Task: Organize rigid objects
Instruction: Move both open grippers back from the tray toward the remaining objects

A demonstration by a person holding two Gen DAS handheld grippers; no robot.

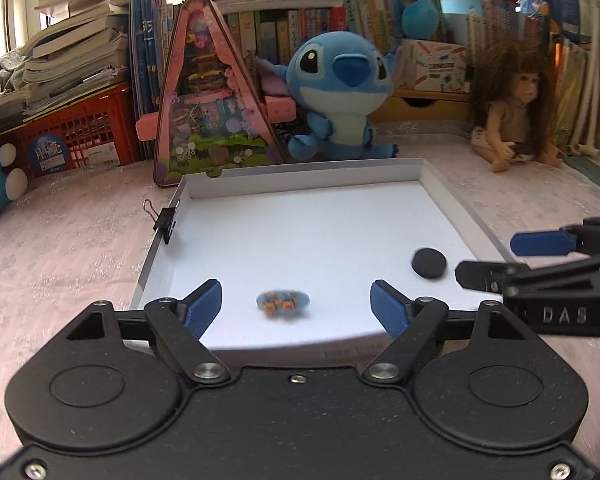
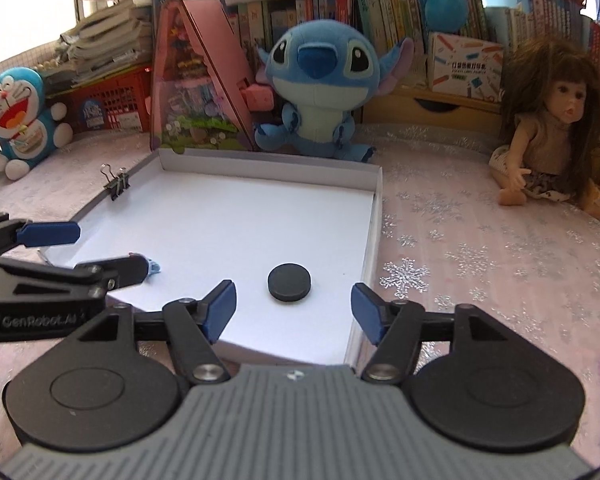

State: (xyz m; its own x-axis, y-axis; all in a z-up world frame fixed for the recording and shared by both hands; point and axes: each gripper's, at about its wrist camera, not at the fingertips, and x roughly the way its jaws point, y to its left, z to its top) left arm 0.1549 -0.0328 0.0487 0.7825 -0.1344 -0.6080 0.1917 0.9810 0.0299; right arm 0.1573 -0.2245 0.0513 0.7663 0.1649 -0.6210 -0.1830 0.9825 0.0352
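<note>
A shallow white box lid [image 1: 440, 184] lies on the pink tablecloth; it also shows in the right wrist view [image 2: 374, 216]. Inside it lie a black round disc [image 1: 429, 263] [image 2: 289, 282] and a small blue-and-orange toy [image 1: 283, 301], blurred, partly hidden behind the left gripper's finger in the right wrist view [image 2: 153, 267]. My left gripper [image 1: 296, 304] is open, with the toy lying between its fingers on the lid floor. My right gripper [image 2: 293, 310] is open just in front of the disc. Each gripper shows in the other's view, the right [image 1: 500, 258] and the left [image 2: 100, 250].
A black binder clip [image 1: 165, 220] [image 2: 117, 186] grips the lid's left wall. Behind the lid stand a pink triangular toy box [image 1: 208, 104], a blue Stitch plush [image 1: 342, 96], a doll [image 1: 516, 112], a red crate [image 1: 76, 136] and books. A Doraemon plush [image 2: 20, 116] sits far left.
</note>
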